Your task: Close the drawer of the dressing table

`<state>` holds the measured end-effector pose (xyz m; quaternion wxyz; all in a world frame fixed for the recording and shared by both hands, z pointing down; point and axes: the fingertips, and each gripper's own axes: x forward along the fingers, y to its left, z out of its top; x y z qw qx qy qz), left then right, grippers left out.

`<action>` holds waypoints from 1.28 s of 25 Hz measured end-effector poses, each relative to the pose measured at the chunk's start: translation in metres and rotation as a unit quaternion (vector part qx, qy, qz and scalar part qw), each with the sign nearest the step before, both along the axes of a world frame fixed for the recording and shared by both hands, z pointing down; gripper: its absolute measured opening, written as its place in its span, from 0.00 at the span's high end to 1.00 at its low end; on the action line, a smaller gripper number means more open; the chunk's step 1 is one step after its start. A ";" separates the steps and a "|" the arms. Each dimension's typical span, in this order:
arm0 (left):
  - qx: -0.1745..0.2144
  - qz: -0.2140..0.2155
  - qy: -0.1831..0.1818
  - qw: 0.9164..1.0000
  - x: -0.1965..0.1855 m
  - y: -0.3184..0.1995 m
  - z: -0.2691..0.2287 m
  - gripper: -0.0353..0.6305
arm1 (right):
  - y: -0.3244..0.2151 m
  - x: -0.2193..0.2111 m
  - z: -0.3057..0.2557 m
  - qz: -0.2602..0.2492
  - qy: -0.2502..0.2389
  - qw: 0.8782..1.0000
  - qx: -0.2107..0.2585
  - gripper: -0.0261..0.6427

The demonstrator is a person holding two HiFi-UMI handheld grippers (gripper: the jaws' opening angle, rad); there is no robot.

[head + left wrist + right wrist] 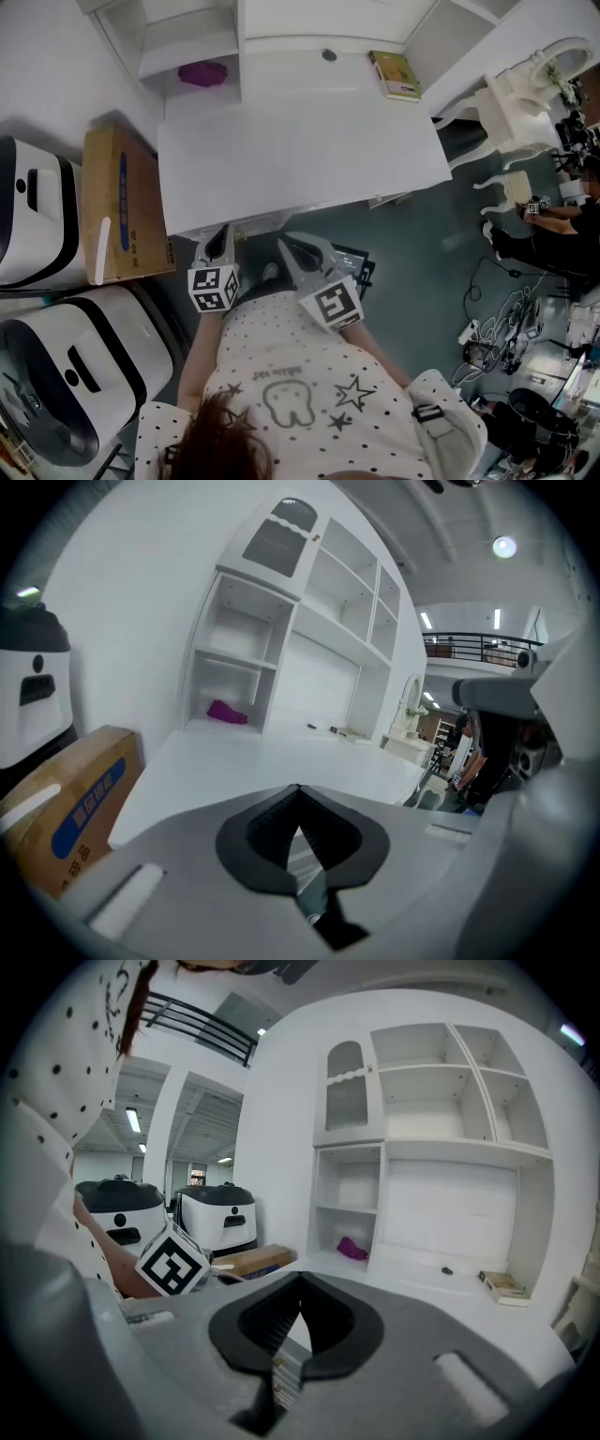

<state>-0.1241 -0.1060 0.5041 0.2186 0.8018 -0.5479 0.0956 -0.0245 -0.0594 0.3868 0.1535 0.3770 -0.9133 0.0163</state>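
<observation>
The white dressing table [300, 150] fills the middle of the head view. Under its near edge only a narrow white strip of the drawer's front [255, 223] shows, and I cannot tell how far it stands out. My left gripper [223, 234] is held at that edge, jaws shut with nothing between them. My right gripper [292, 246] is just beside it on the right, also shut and empty. The left gripper [298, 794] looks out over the table top [272, 761]. In the right gripper view the right gripper [300, 1283] points at the shelves.
A purple thing [202, 73] lies in a left shelf compartment and a book [395, 75] lies at the back right. A cardboard box [117, 202] and white machines [37, 211] stand left of the table. A white chair [516, 103] and cables [506, 328] are on the right.
</observation>
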 end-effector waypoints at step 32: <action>0.114 -0.042 -0.009 0.993 0.068 -0.076 -0.137 0.96 | -0.126 0.085 0.006 -0.025 0.027 0.999 0.001 0.97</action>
